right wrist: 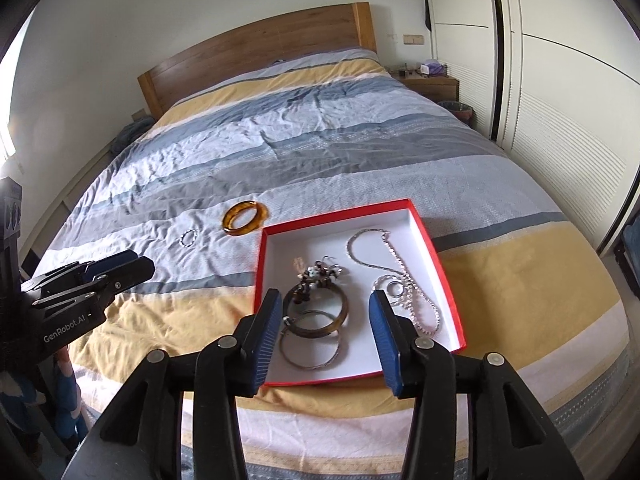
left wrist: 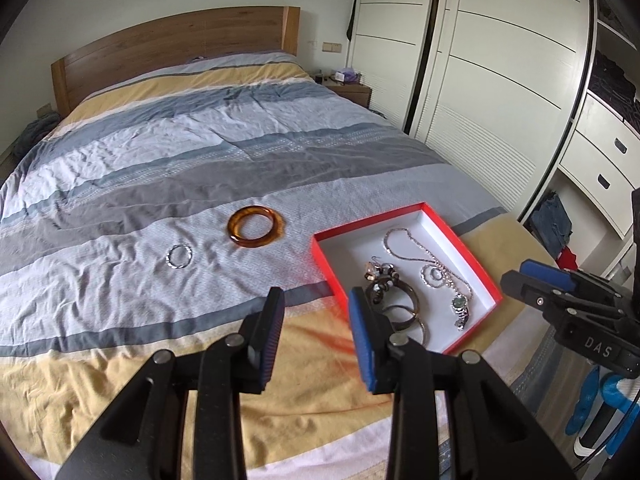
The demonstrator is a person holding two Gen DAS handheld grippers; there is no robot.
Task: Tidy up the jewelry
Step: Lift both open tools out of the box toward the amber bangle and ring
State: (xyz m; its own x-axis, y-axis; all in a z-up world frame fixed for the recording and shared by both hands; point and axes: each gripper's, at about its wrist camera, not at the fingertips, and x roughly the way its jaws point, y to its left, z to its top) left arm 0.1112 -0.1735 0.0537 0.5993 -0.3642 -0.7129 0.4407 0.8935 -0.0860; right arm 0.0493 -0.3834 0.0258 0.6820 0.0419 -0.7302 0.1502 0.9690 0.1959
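A wide bed carries a crumpled quilt striped blue, grey and yellow. Near its foot sits a shallow red cardboard box with a white floor, holding a silver chain necklace, a dark brown bangle and a thin metal hoop. Beside the box, on the quilt, lie a glossy amber bangle and a small silver ring. The left hand-held gripper and the right hand-held gripper both gape wide, empty.

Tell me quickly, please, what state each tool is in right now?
Left tool: open, holding nothing, above the bed.
Right tool: open, holding nothing, above the box.
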